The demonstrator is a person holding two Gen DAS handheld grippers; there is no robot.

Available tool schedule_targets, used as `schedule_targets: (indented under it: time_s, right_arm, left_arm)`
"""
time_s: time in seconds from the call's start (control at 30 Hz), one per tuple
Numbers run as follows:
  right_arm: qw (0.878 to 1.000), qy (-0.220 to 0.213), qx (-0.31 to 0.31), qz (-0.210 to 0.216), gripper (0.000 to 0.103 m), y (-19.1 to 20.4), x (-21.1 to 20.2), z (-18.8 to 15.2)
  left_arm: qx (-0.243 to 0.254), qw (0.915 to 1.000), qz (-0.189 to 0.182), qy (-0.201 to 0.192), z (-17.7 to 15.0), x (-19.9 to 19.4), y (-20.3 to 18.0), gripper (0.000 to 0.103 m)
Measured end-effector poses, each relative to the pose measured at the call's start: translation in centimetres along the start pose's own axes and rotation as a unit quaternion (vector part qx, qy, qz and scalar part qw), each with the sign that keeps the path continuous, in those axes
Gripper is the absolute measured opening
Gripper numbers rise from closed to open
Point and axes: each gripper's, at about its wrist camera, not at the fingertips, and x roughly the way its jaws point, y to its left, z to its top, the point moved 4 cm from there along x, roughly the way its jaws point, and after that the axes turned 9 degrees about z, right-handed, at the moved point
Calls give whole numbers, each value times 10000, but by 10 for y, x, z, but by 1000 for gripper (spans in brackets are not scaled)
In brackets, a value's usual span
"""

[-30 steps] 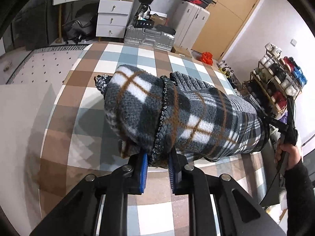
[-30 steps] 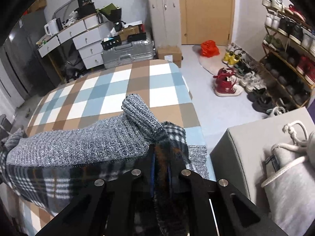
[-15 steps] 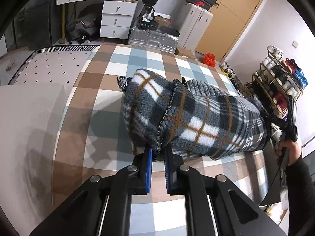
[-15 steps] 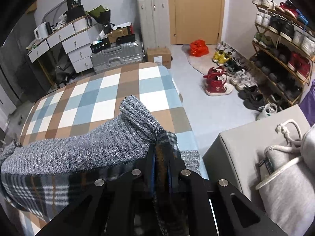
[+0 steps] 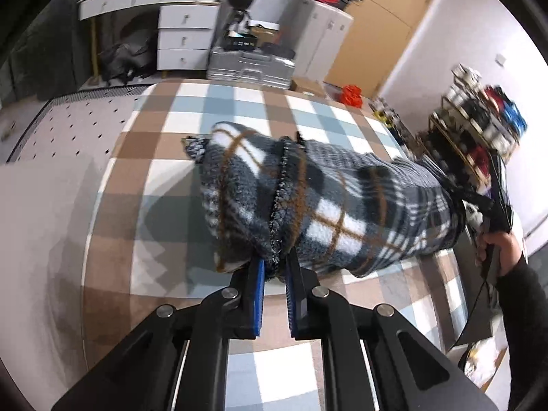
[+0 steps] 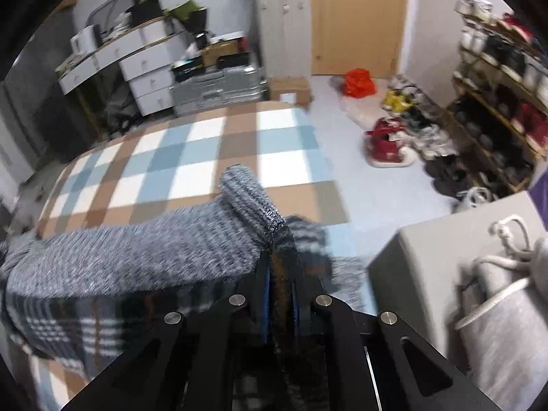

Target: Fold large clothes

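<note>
The garment (image 5: 328, 205) is thick, fuzzy plaid fleece on one face and ribbed grey knit (image 6: 144, 253) on the other, with a rough stitched seam at its edge. The bed cover (image 5: 178, 157) under it is soft matt checked cloth. The left gripper (image 5: 274, 270) is matt black plastic with small shiny metal bolts, and its pads (image 5: 260, 291) are blue and ridged, like rubber. The right gripper (image 6: 279, 274) looks the same. A silver suitcase (image 5: 250, 66) gleams like ribbed metal. The door (image 6: 356, 17) is smooth pale wood. The drawers (image 5: 183, 34) are plain white and smooth.
</note>
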Motion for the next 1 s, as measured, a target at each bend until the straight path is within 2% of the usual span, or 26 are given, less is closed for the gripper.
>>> schedule_targets:
  time_s: [0.1,0.17,0.3,0.4,0.47,0.53,0.6,0.8,0.87,0.93,1.0]
  right_arm:
    - [9997,67,70,203,9,2,0,-4]
    - [9991,216,148,321,9,0,2,-7]
    - [9961,386,434,661,10,-8,-1,-9]
    - [9893,476,895,1047,11,-19,-8,-8]
    - [9864,504,1027,1184,22,-22,-16,-9]
    - [9879,415,978,1133,65,-21,-26,-8]
    - [9905,45,835,1093,77,-17,-45,-5]
    - [9929,-299,461,1051,79,0,-84,-3]
    - [9933,-266,50,1128,86,14,-88,-6]
    - [9942,-178,-566,899,87,29,-81,-8]
    - [9939,109,-879,664,87,33,-62,-8]
  left_arm:
    - [217,9998,0,9,9,-2,-10,6]
    - [364,9989,230,168,13,0,-9,9]
    - [-86,9987,112,487,9,-2,13,11]
    - [-157,9983,356,434,6,-10,28,11]
    - [-261,9982,271,467,1,-17,40,12]
    - [-335,9977,251,534,-3,-21,45,12]
    - [-297,9978,220,549,-6,-23,43,12]
    - [47,9984,86,551,-2,-17,6,12]
    - [212,9981,63,569,4,-12,-10,12]
    - [425,9974,88,568,12,-6,-25,12]
    - [609,9965,143,557,26,2,-38,12]
